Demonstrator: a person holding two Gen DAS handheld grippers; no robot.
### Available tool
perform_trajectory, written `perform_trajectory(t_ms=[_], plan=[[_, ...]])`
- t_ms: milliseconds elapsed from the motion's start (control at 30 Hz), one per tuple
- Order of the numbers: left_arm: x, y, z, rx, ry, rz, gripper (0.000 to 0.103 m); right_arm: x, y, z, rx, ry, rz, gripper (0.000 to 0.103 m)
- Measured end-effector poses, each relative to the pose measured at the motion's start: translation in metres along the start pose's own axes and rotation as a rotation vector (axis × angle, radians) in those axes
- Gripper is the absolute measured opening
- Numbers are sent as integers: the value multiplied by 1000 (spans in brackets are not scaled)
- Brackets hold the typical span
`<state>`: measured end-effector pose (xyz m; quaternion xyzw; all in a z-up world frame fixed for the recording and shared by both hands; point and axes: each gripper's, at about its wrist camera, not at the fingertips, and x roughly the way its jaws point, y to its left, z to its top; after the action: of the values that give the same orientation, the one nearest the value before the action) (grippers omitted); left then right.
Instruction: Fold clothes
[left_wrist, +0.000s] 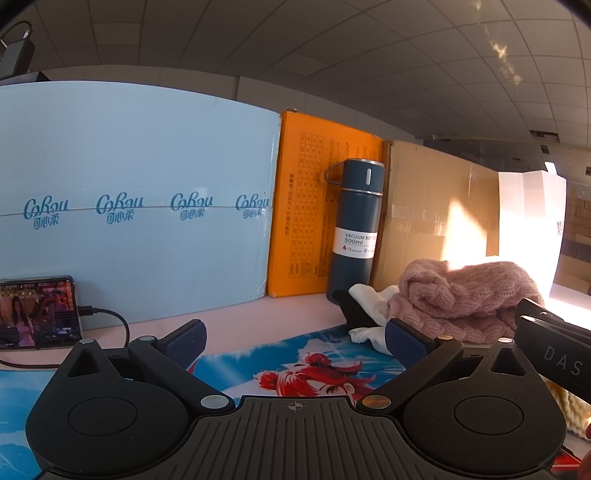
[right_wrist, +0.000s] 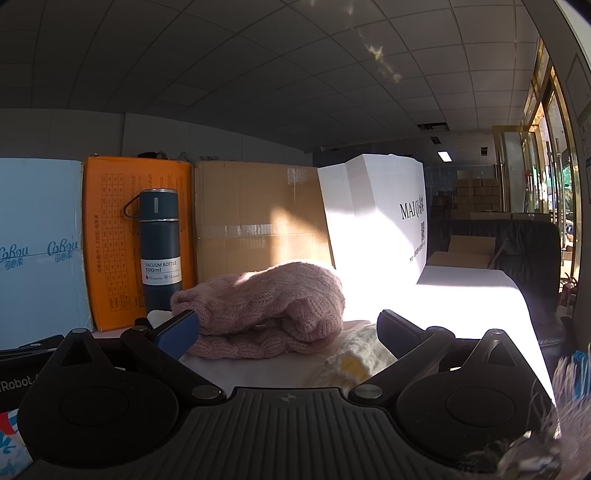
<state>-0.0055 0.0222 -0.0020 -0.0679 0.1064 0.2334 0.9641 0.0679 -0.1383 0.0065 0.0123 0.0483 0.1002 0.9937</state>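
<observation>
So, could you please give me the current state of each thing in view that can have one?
left gripper: open, empty.
right gripper: open, empty.
pink knit sweater: bunched up, not folded.
white garment: crumpled beside the sweater.
vacuum bottle: upright, cap on.
phone: screen on, cable plugged in.

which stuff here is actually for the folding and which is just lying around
For the folding:
pink knitted sweater
white garment
cream knit piece
left gripper and right gripper, both open and holding nothing

Just lying about:
vacuum bottle
phone with its cable
blue box, orange box, cardboard box
white bag
</observation>
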Motion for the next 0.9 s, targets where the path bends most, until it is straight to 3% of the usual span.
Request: perform_trajectory(t_ms=[533,900], plan=[[-2,0,0,1,-12,-1,103,0,-3,1,22,-5,16,103],[-20,-14,0,62,-103,52,103,6,-29,1,188,52,79,103]])
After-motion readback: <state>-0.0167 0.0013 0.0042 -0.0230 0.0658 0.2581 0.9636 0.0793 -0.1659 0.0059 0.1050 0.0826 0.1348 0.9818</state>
